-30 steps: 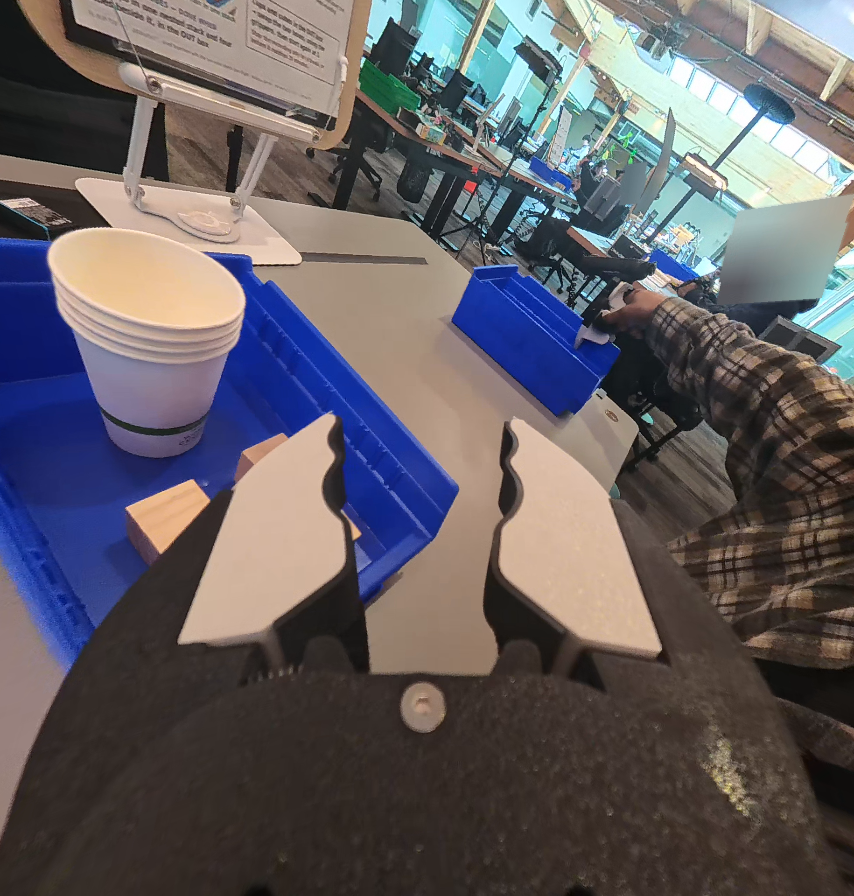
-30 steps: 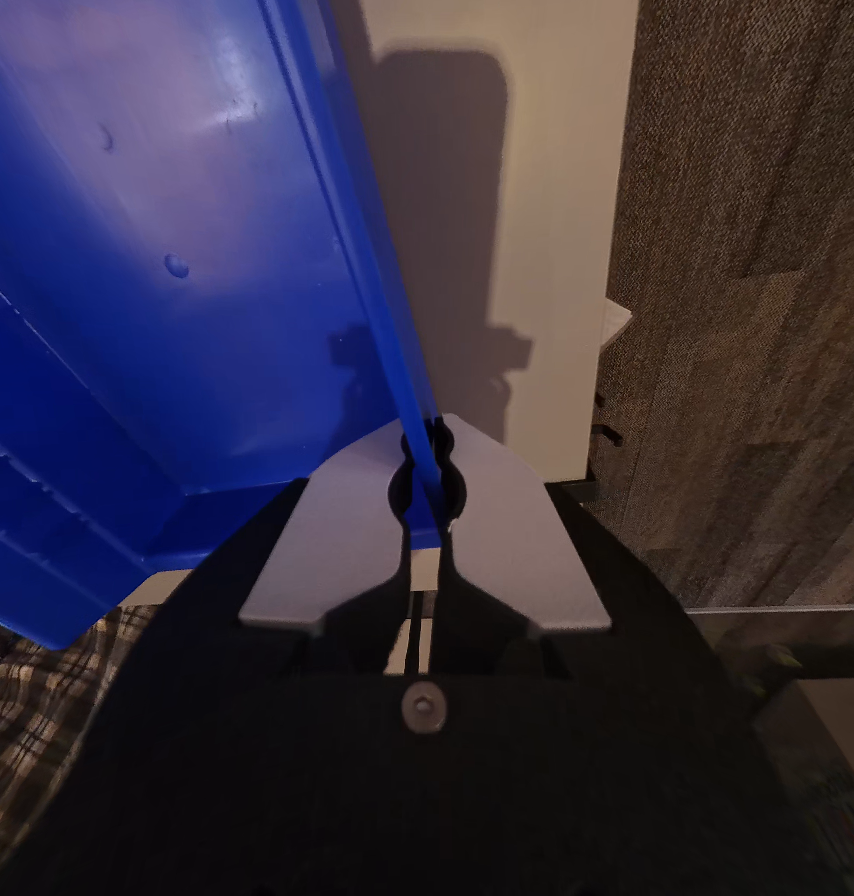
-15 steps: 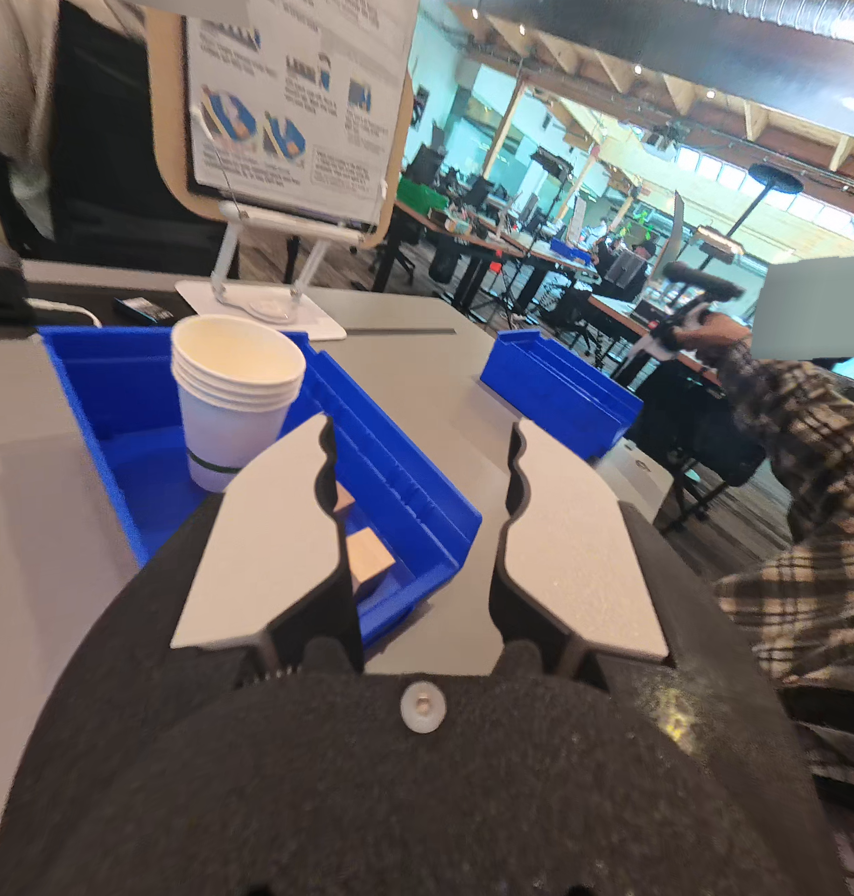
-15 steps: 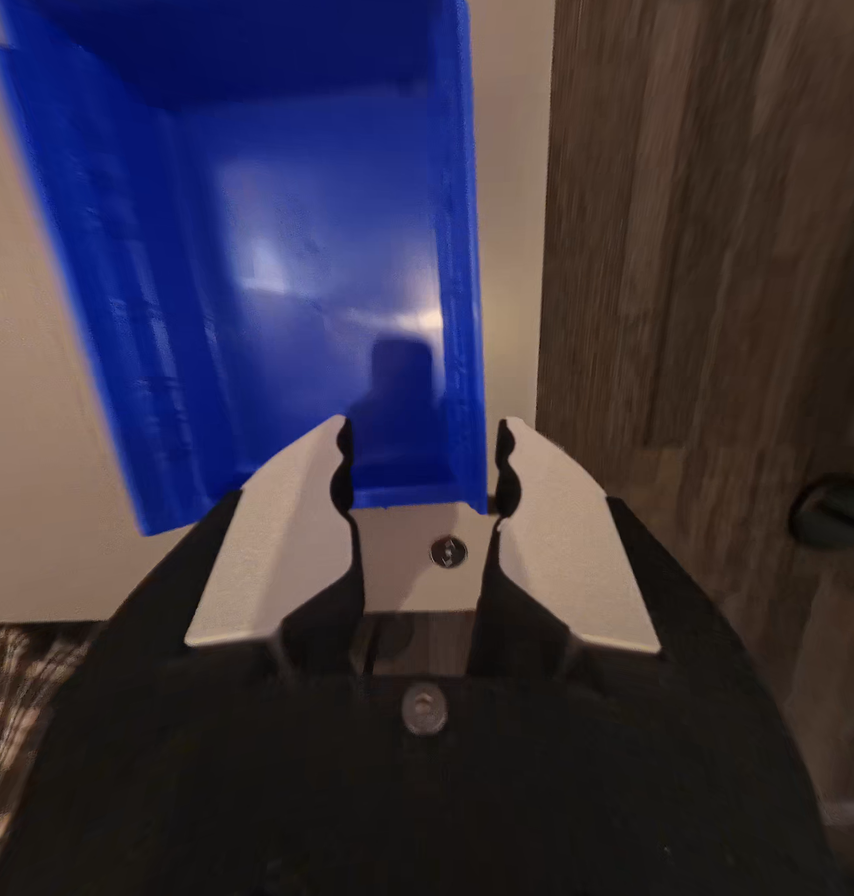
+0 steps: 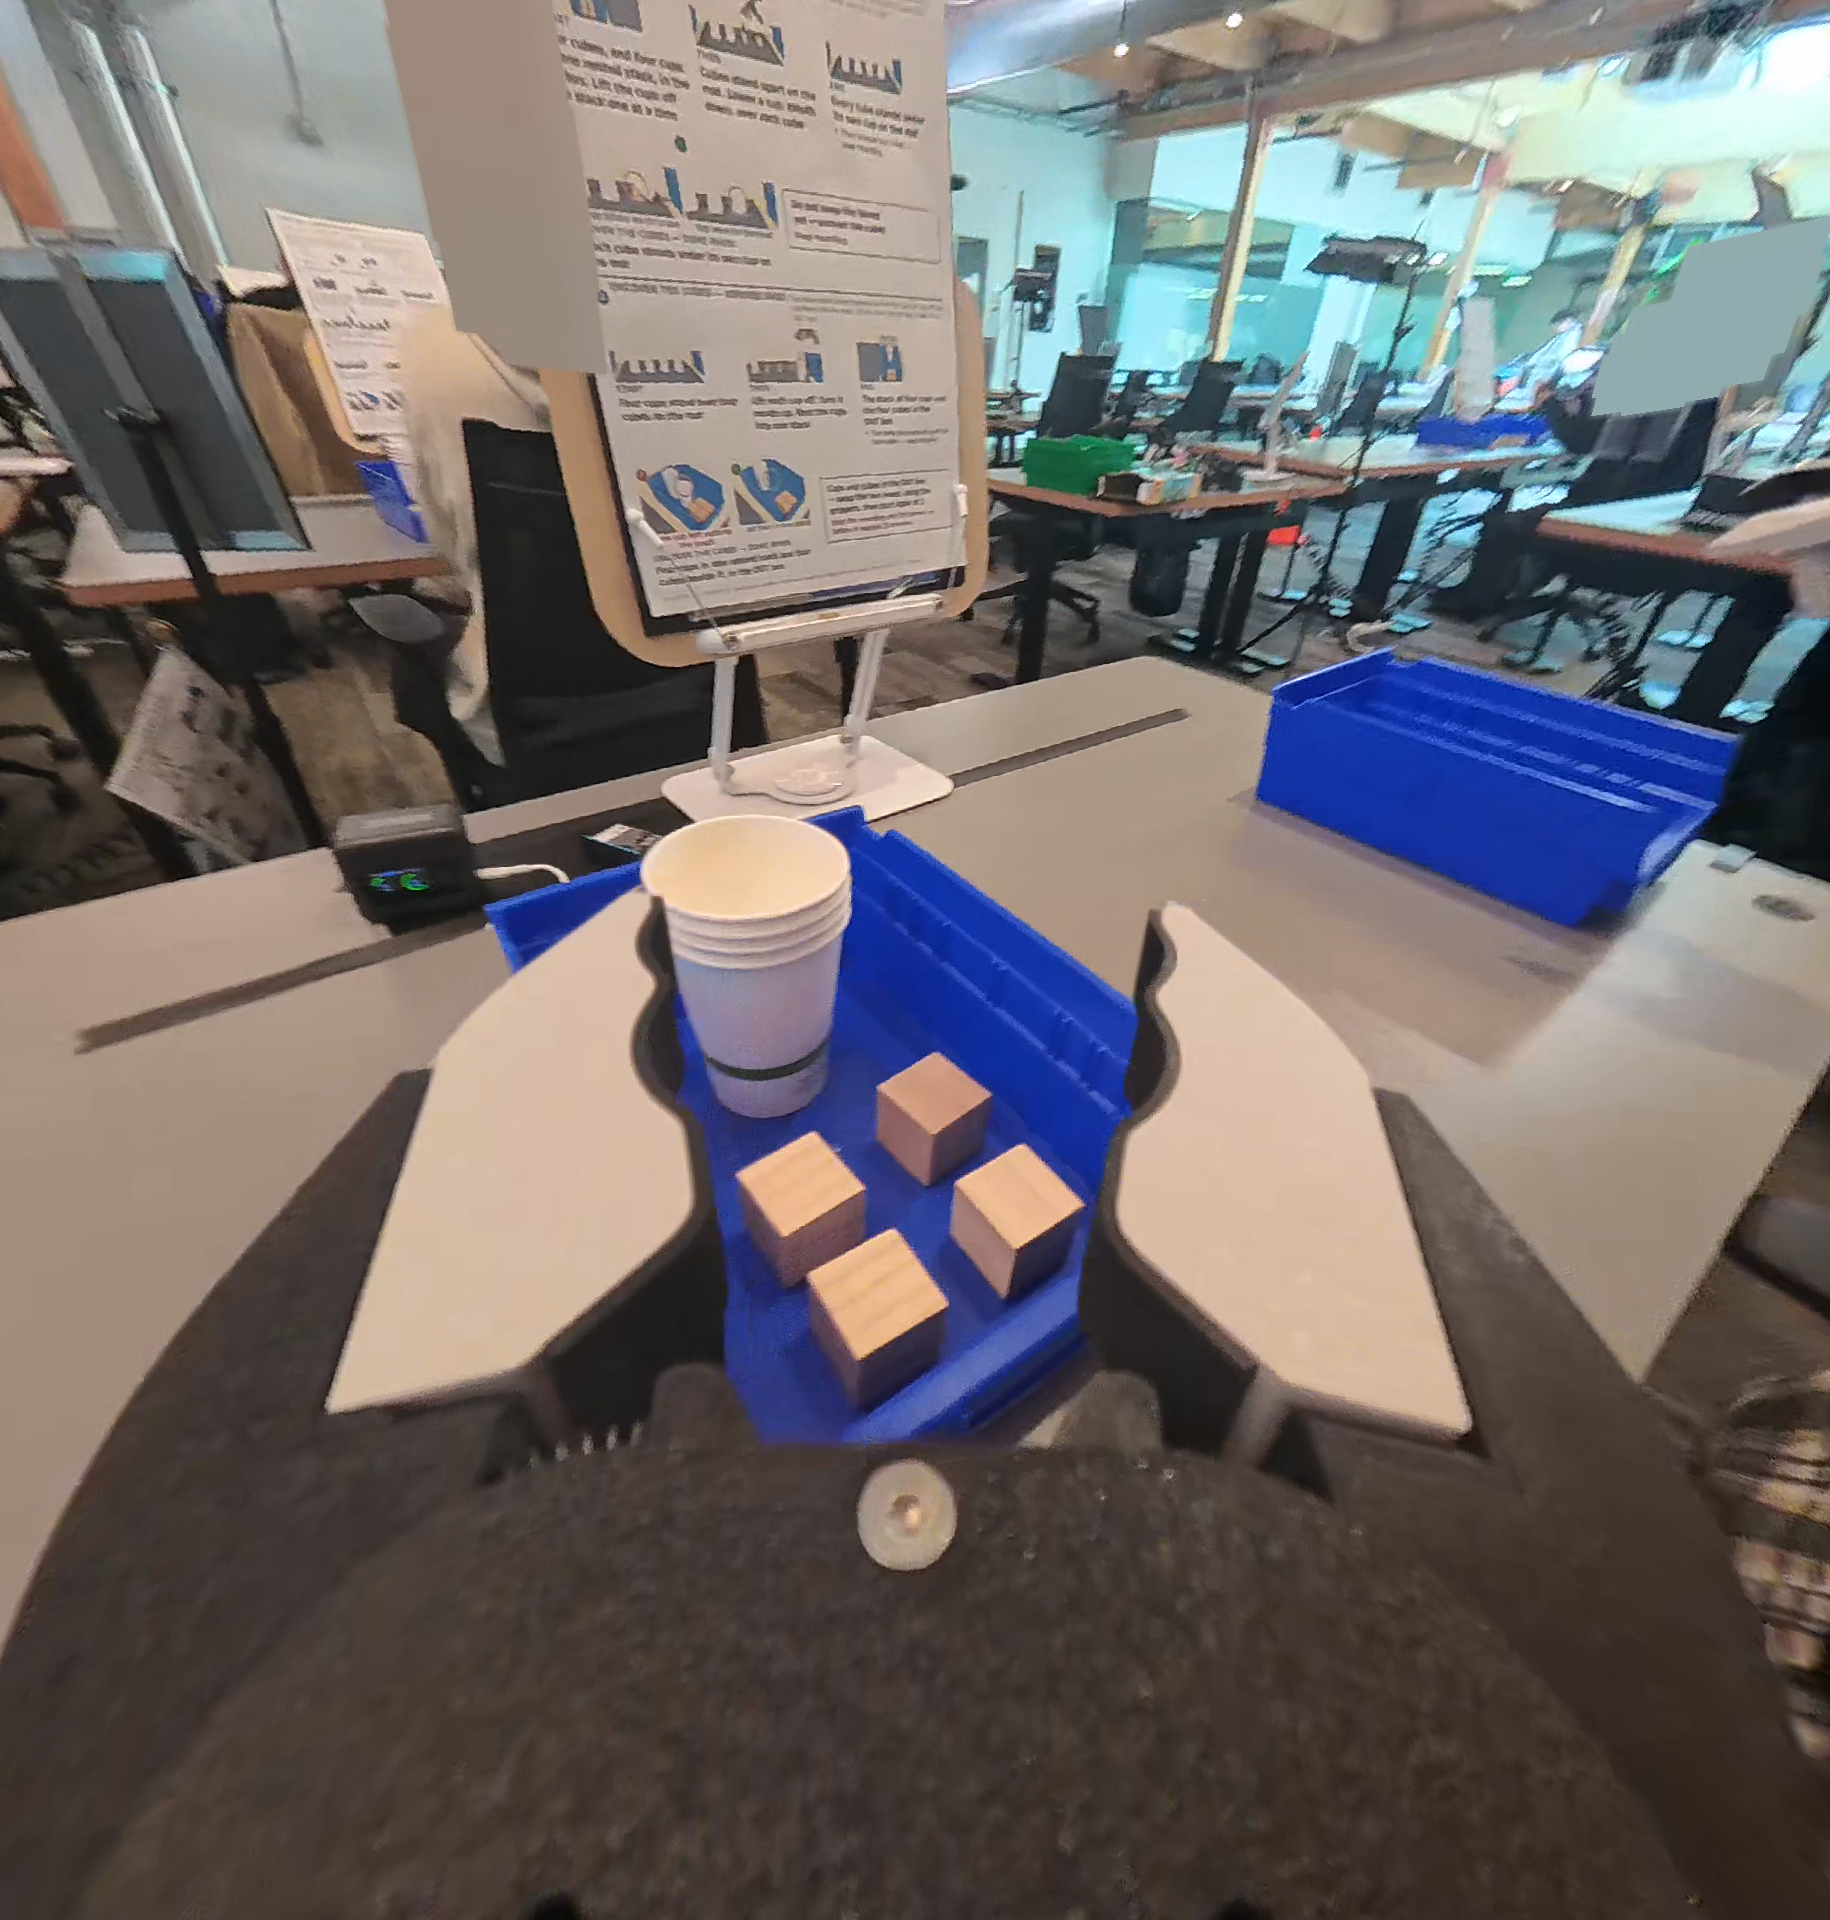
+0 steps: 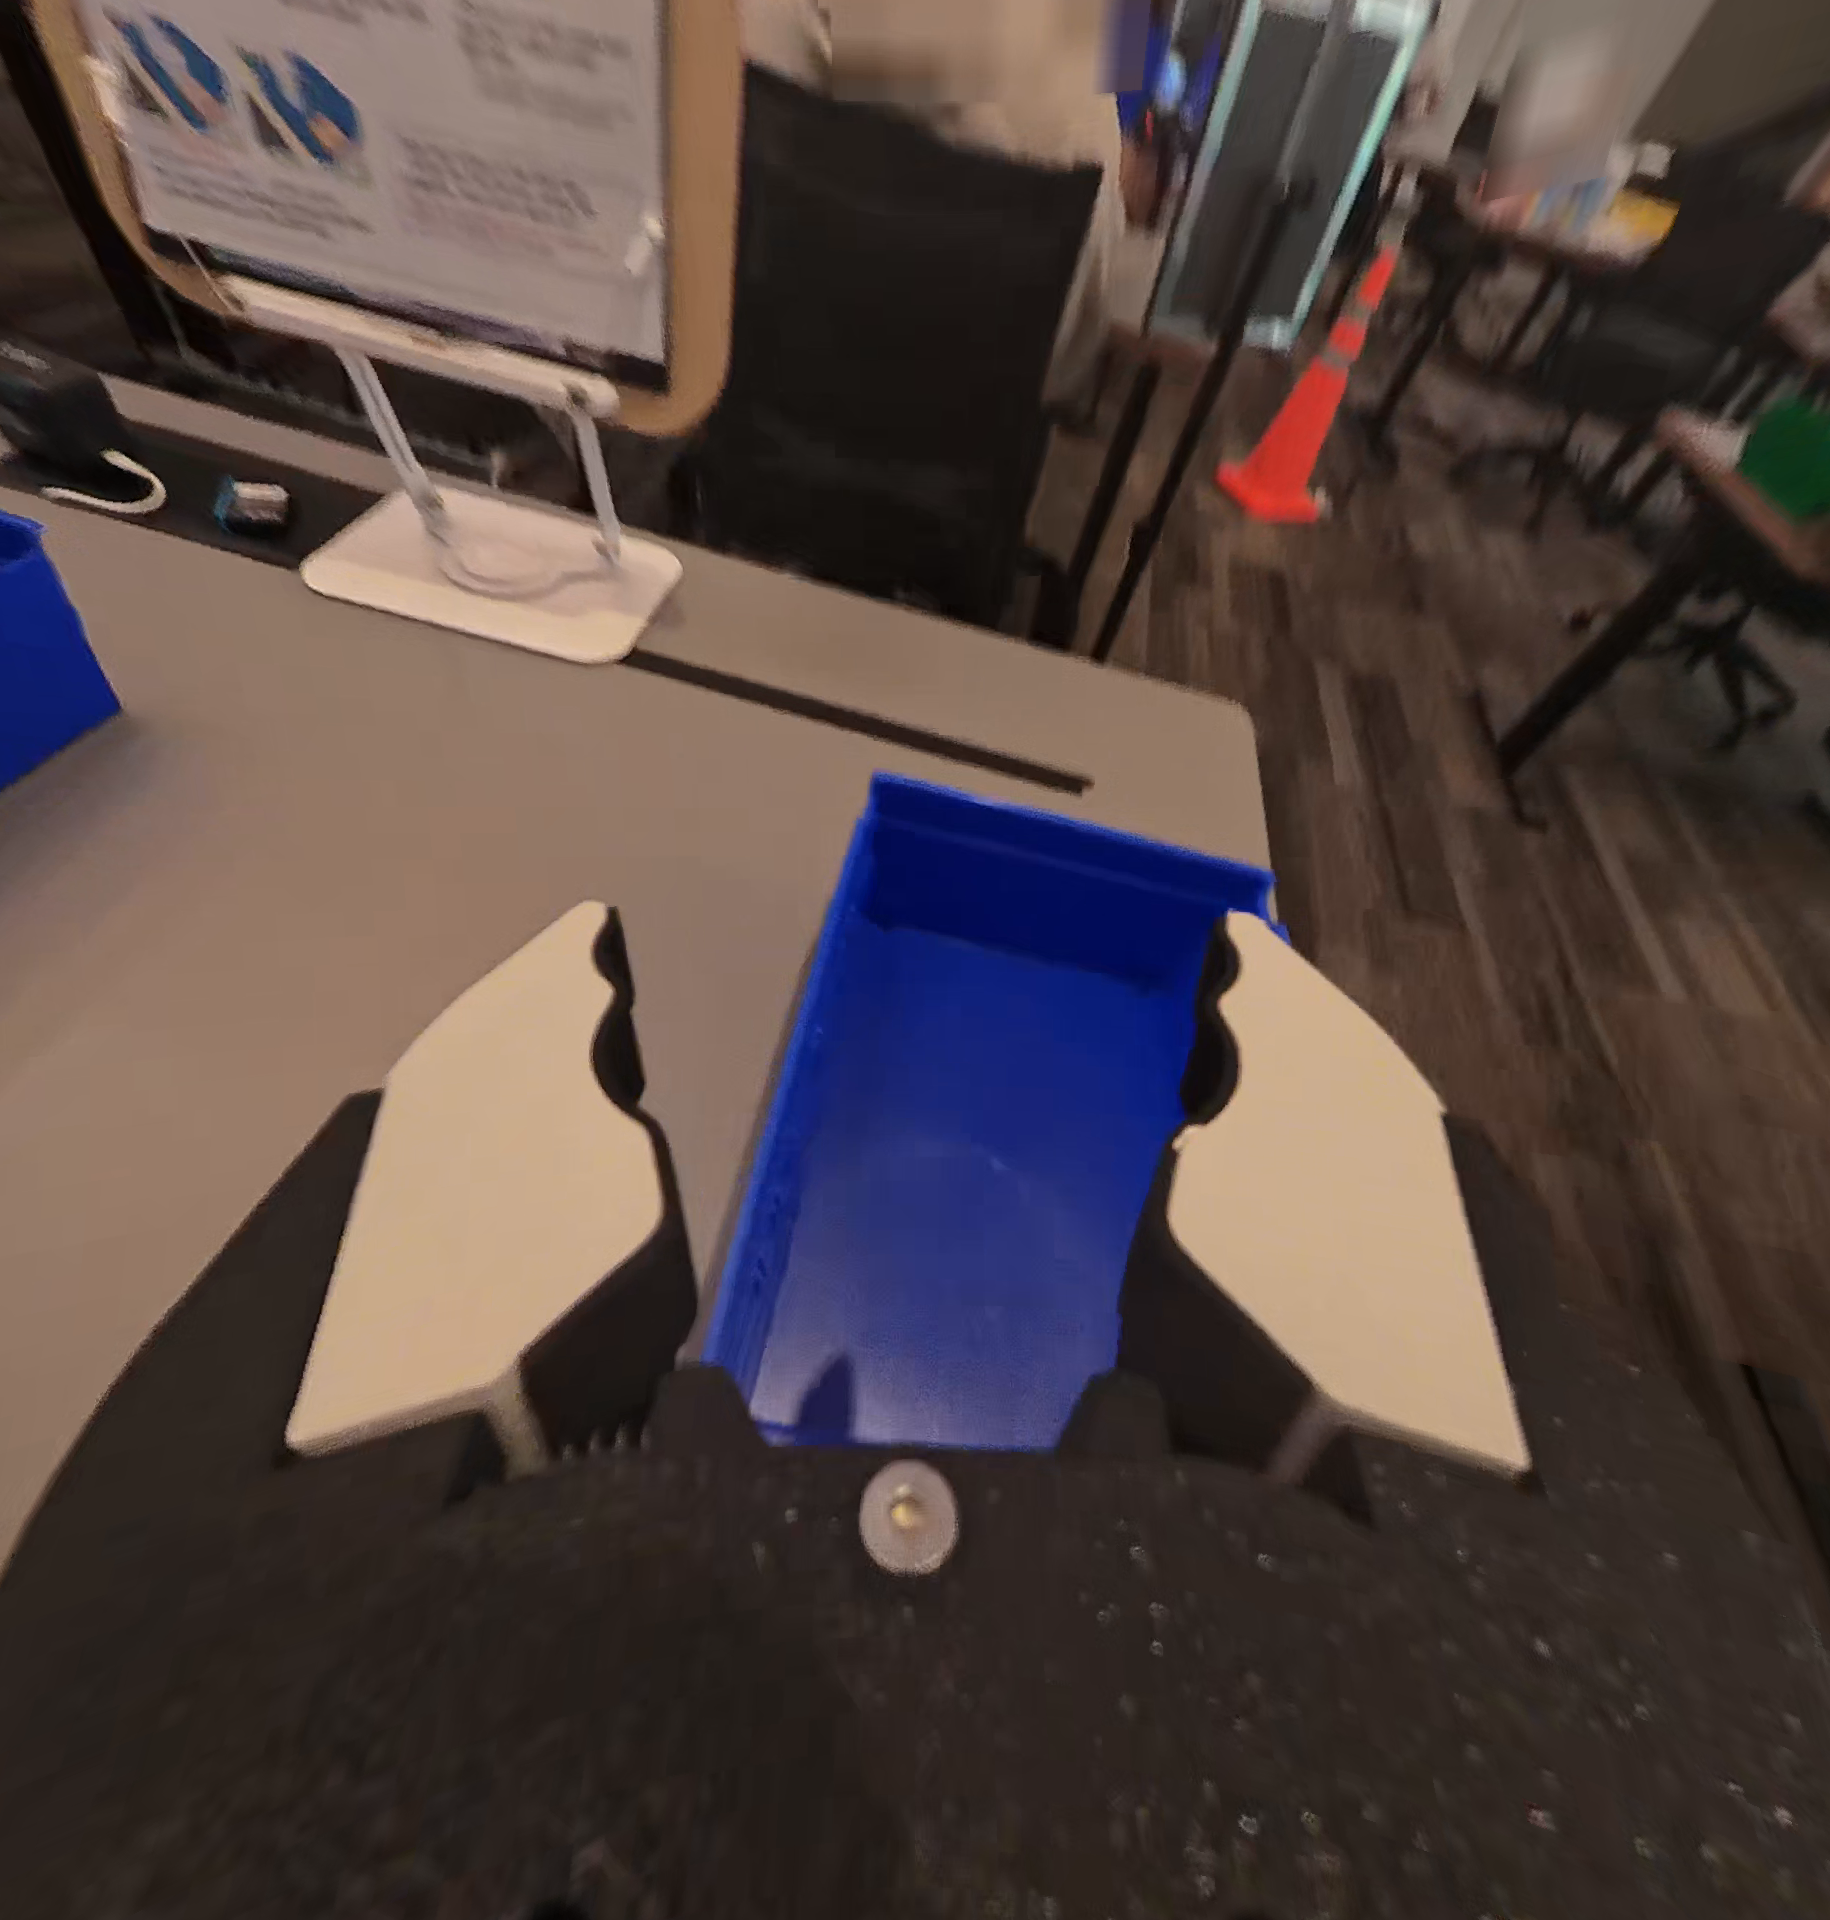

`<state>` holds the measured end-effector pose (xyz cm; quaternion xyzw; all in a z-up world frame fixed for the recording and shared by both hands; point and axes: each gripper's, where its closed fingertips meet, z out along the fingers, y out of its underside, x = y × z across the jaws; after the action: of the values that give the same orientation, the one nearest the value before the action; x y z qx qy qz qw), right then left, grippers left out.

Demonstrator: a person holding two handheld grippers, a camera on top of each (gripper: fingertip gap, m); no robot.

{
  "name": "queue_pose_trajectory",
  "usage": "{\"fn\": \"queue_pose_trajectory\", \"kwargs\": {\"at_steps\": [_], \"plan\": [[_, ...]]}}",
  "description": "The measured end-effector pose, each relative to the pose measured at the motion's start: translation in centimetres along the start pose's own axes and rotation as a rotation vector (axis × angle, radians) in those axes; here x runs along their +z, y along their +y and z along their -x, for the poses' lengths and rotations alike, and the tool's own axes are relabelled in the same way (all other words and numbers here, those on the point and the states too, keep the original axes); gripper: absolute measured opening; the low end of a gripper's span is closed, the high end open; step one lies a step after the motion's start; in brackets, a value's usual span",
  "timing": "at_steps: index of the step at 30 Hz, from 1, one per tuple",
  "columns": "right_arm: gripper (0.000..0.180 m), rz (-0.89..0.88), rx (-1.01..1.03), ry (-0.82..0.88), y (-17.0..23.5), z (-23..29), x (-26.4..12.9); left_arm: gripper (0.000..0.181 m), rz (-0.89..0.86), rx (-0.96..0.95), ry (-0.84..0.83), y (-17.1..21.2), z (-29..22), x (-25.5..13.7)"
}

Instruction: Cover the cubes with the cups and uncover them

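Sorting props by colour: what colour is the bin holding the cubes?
Blue bin; the left wrist view shows it best.

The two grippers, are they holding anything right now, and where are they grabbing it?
Nothing is held. The left gripper is open in front of the cup stack and cubes; the right gripper is open over the empty blue bin.

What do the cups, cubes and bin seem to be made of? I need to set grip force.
Cups: white paper, matte, with thin rolled rims nested in a stack. Cubes: pale bare wood, probably unfinished, since grain lines show on top. Bin: blue moulded plastic, slightly glossy, with ribbed walls.
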<state>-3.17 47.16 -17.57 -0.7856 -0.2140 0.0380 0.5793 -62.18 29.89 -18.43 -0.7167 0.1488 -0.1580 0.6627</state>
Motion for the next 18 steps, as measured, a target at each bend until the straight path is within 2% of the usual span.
{"fn": "queue_pose_trajectory", "kwargs": {"at_steps": [2, 4, 7, 11, 14, 18], "plan": [[0.122, -0.102, -0.025, 0.004, -0.7, 1.6, -0.2, 0.084, 0.0, 0.059, -0.027, 0.0, 0.2, -0.1], [0.125, -0.202, -0.042, -0.017, -1.4, 3.5, -0.4, 0.084, -0.01, 0.089, -0.036, 0.0, 0.3, -0.1], [0.138, -0.355, -0.083, -0.032, -2.2, 5.9, -1.1, 0.087, 0.016, 0.095, -0.022, 0.5, 0.4, 0.2], [0.132, -0.574, -0.203, 0.002, -2.8, 8.9, -3.0, 0.094, 0.128, 0.085, -0.064, 2.6, 1.9, 0.9], [0.135, -0.53, -0.202, -0.054, -1.5, 11.4, -2.7, 0.118, 0.285, 0.018, -0.127, 5.3, 3.9, 1.8], [0.134, -0.457, -0.142, -0.15, 0.1, 14.3, -1.8, 0.134, 0.472, -0.037, -0.197, 8.3, 6.3, 3.3]]}}
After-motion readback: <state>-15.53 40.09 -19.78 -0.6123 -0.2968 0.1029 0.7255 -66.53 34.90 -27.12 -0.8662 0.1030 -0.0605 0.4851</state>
